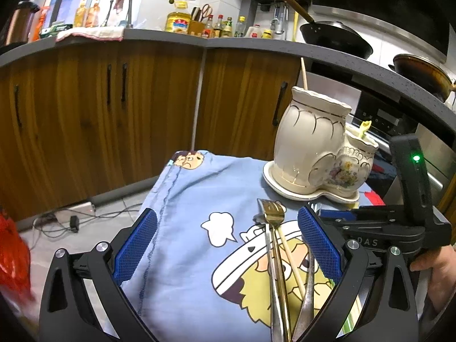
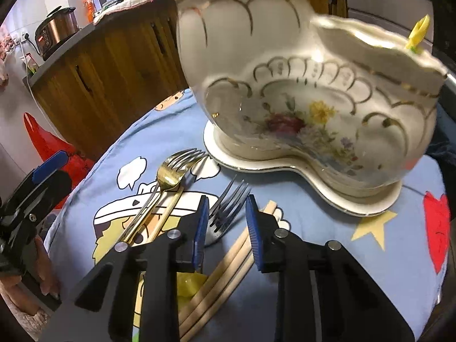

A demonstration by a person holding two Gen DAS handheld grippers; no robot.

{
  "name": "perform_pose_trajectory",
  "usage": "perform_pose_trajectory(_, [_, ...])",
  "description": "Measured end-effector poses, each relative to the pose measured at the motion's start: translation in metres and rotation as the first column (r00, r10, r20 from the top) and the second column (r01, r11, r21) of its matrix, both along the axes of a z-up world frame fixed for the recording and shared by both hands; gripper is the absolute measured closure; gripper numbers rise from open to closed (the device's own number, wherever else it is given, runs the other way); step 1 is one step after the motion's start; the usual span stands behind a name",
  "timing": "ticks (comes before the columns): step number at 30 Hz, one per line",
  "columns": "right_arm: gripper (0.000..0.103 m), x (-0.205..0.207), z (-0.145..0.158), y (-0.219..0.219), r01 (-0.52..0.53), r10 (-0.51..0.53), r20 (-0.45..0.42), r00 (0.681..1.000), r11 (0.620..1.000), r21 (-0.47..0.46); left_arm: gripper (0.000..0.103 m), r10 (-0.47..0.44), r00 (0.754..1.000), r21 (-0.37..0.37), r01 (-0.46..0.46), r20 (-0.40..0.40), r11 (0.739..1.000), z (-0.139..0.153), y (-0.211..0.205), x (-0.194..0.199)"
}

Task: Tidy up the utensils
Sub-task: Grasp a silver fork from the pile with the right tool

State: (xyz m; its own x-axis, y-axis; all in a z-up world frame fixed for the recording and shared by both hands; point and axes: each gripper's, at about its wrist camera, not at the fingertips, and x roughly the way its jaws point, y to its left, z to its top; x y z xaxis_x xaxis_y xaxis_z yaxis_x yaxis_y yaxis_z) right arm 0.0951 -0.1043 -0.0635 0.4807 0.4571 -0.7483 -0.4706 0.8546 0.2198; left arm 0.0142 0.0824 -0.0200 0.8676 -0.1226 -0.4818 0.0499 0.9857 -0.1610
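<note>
A cream ceramic holder [image 1: 310, 142] with two compartments stands on a saucer at the far right of the blue cartoon cloth [image 1: 185, 199]. One chopstick [image 1: 304, 74] sticks out of its tall part, and a yellow handle [image 1: 365, 127] out of the low part. My right gripper [image 2: 226, 225] is down on the cloth, its blue pads closed against the head of a silver fork [image 2: 228, 208]. Several chopsticks [image 2: 225, 270] lie under its right finger. A gold fork [image 2: 168, 176] rests on another silver fork [image 2: 186, 155] to the left. My left gripper [image 1: 228, 242] hovers open over those forks [image 1: 275, 213], holding nothing.
Wooden cabinets [image 1: 99, 114] and a grey counter with bottles run behind the table. A wok [image 1: 336, 37] sits on the stove at the right. Cables [image 1: 71, 222] lie on the floor beyond the cloth's left edge, near a red bag [image 1: 11, 256]. A hand [image 1: 436, 262] holds the right gripper.
</note>
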Motion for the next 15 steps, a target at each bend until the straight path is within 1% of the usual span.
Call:
perform_pose_trajectory(1, [0.084, 0.001, 0.000, -0.001, 0.003, -0.003, -0.003, 1.000, 1.000, 0.004, 0.005, -0.001, 1.000, -0.003, 0.001, -0.001, 1.000, 0.000, 0.000, 0.000])
perform_pose_trajectory(2, [0.085, 0.001, 0.000, -0.001, -0.002, 0.002, -0.003, 1.000, 1.000, 0.010, 0.005, -0.001, 1.000, -0.005, 0.001, -0.002, 1.000, 0.000, 0.001, 0.000])
perform_pose_trajectory(3, [0.088, 0.000, 0.001, -0.002, -0.007, 0.007, 0.000, 1.000, 1.000, 0.017, 0.005, -0.003, 1.000, -0.009, 0.002, -0.003, 1.000, 0.000, 0.001, 0.001])
perform_pose_trajectory(4, [0.092, -0.002, 0.003, -0.002, -0.012, 0.012, 0.014, 1.000, 1.000, 0.020, 0.005, -0.003, 1.000, -0.010, 0.003, -0.004, 1.000, -0.001, 0.001, 0.001])
perform_pose_trajectory(7, [0.095, -0.012, 0.009, -0.004, -0.020, 0.019, 0.045, 0.999, 0.999, 0.026, 0.005, -0.004, 1.000, -0.011, 0.004, -0.005, 1.000, -0.001, 0.001, 0.000])
perform_pose_trajectory(11, [0.096, -0.028, 0.022, -0.022, -0.027, 0.020, 0.063, 0.998, 0.993, 0.113, 0.005, -0.011, 1.000, 0.010, 0.011, -0.010, 1.000, 0.000, -0.003, 0.000])
perform_pose_trajectory(15, [0.100, -0.043, 0.042, -0.046, -0.046, 0.027, 0.092, 0.995, 0.977, 0.210, 0.005, -0.034, 0.999, 0.028, 0.035, -0.013, 0.999, 0.004, -0.010, -0.001])
